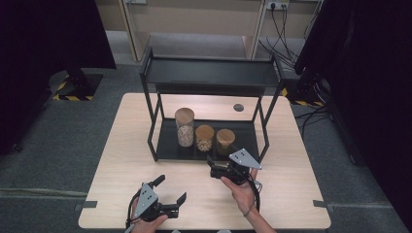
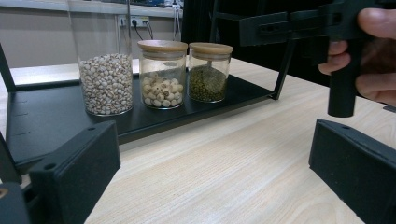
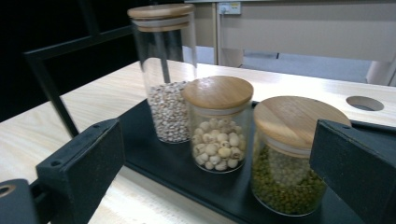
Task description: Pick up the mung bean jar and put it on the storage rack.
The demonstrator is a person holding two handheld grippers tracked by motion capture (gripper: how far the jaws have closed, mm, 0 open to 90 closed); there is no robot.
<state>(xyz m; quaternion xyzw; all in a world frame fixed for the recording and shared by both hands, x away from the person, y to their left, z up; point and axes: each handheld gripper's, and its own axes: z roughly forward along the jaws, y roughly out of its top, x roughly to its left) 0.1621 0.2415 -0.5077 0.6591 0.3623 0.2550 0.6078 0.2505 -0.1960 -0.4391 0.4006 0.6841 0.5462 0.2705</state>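
Note:
Three glass jars with wooden lids stand in a row on the lower shelf (image 1: 245, 138) of a black rack. The tall jar (image 1: 184, 127) (image 3: 169, 74) holds pale grains, the middle jar (image 1: 204, 138) (image 3: 217, 126) holds white beans, and the short jar (image 1: 225, 141) (image 3: 289, 158) holds green beans. My right gripper (image 1: 218, 158) (image 3: 217, 140) is open just in front of the shelf, facing the short and middle jars, with nothing pressed between its pads. My left gripper (image 1: 171, 188) (image 2: 212, 154) rests open near the table's front edge, holding nothing.
The rack's upper shelf (image 1: 209, 73) overhangs the jars, and its black posts (image 1: 154, 124) stand at the corners. The wooden table (image 1: 126, 145) has a round cable hole (image 1: 238, 107) behind the rack. Dark curtains flank the table.

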